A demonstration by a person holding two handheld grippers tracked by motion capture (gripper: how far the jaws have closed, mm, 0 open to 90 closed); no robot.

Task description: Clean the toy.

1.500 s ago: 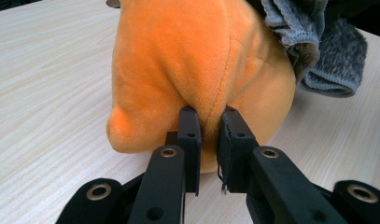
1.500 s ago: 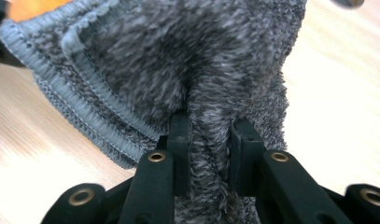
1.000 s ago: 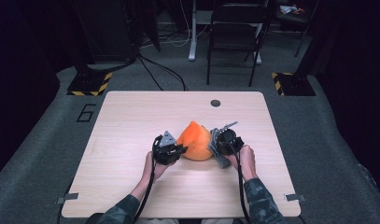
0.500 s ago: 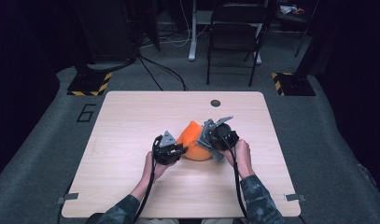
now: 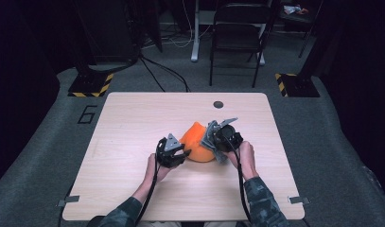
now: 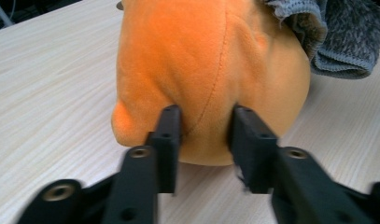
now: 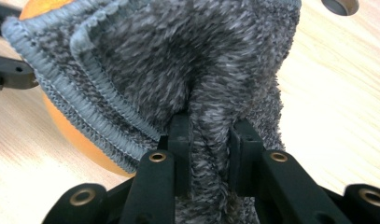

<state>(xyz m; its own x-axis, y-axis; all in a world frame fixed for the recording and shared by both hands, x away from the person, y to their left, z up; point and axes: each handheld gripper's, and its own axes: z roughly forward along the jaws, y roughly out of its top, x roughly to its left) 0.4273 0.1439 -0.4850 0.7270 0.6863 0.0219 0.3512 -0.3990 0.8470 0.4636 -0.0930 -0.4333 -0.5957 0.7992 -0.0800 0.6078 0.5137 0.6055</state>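
On the pale wooden table (image 5: 133, 118) an orange plush toy (image 5: 197, 144) sits a little toward six o'clock of the middle, with a gripper pressed in on each side of it.

The left gripper (image 5: 173, 152) comes at the toy from eight o'clock. In the left gripper view its two black jaws stand a moderate way apart and push into the toy's (image 6: 211, 70) soft orange side, pinching a fold of plush with a seam between them; the jaws have just been opening a little, yet the plush is between the pads and bulges there.

The right gripper (image 5: 217, 138) sits at the toy's three o'clock side, tilted so its grey plate faces up. In the right gripper view its jaws are nearly together and clamp a bunched fold of a grey knit sock (image 7: 187, 60), whose ribbed cuff (image 7: 80, 98) spreads toward nine o'clock over the orange plush (image 7: 78, 140) beneath. In the left gripper view the same sock (image 6: 341, 37) hangs at the toy's one o'clock corner.

A small dark round fitting (image 5: 218, 104) lies in the tabletop at twelve o'clock of the toy, well apart from it
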